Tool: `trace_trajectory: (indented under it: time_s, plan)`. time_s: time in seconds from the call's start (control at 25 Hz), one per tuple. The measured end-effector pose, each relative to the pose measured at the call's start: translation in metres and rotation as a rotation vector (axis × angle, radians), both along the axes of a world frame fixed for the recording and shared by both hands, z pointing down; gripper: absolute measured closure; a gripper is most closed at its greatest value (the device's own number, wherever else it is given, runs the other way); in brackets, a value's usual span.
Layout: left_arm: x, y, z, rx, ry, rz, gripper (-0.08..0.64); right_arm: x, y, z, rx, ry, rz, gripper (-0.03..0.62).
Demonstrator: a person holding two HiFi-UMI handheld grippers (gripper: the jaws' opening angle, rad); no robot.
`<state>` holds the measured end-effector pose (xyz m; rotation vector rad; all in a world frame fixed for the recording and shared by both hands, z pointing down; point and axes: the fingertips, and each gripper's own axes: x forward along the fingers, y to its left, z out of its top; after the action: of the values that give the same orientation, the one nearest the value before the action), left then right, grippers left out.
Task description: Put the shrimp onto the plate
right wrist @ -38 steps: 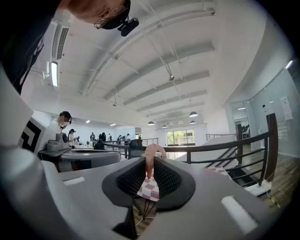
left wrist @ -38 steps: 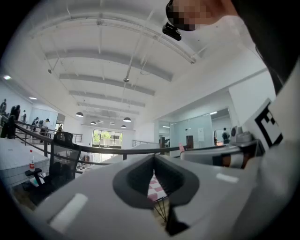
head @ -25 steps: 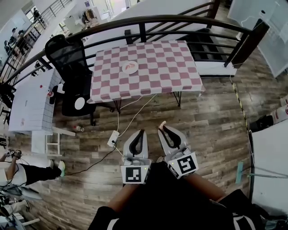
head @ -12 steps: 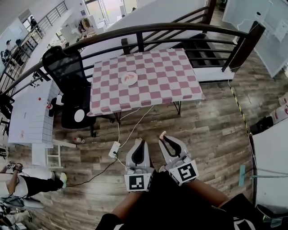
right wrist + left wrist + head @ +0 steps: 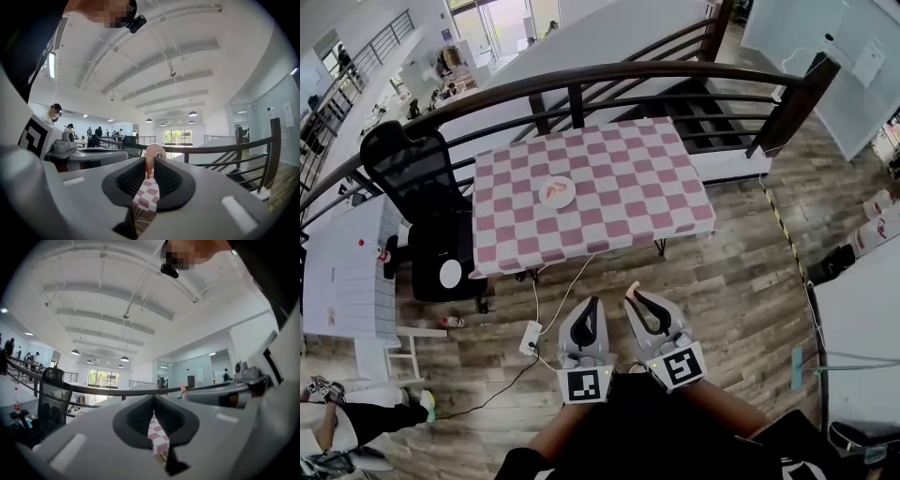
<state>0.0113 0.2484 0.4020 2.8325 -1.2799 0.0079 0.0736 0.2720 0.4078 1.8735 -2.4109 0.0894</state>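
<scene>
Right gripper (image 5: 150, 164): jaws closed on the shrimp (image 5: 151, 156), pinched at the tips, its curled pink end sticking out above them. Left gripper (image 5: 153, 405): jaws together, nothing between them. I hold both side by side, low and close to the body, over the floor (image 5: 731, 272), well apart from the table (image 5: 628, 187). Plate (image 5: 568, 201) sits on the checked cloth, left of centre, with a small orange item (image 5: 553, 190) on it; I cannot tell what it is.
</scene>
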Motion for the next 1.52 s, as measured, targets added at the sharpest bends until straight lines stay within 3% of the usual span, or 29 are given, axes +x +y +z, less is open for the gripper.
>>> trace_trajectory:
  time_s: [0.2, 0.6, 1.2, 1.52]
  plan:
    - [-0.008, -0.05, 0.0, 0.013, -0.027, -0.014, 0.55, -0.007, -0.053, 0.002, -0.028, -0.043, 0.004, 0.538]
    - [-0.025, -0.125, -0.003, -0.016, -0.016, -0.058, 0.549, -0.02, -0.137, -0.007, -0.037, -0.033, -0.009, 0.538]
    - [-0.049, -0.211, -0.007, -0.022, 0.006, -0.039, 0.55, -0.04, -0.224, -0.007, -0.054, -0.021, 0.027, 0.538]
    - [-0.073, -0.259, -0.003, -0.016, 0.005, -0.019, 0.55, -0.071, -0.264, 0.006, -0.084, -0.002, 0.012, 0.538]
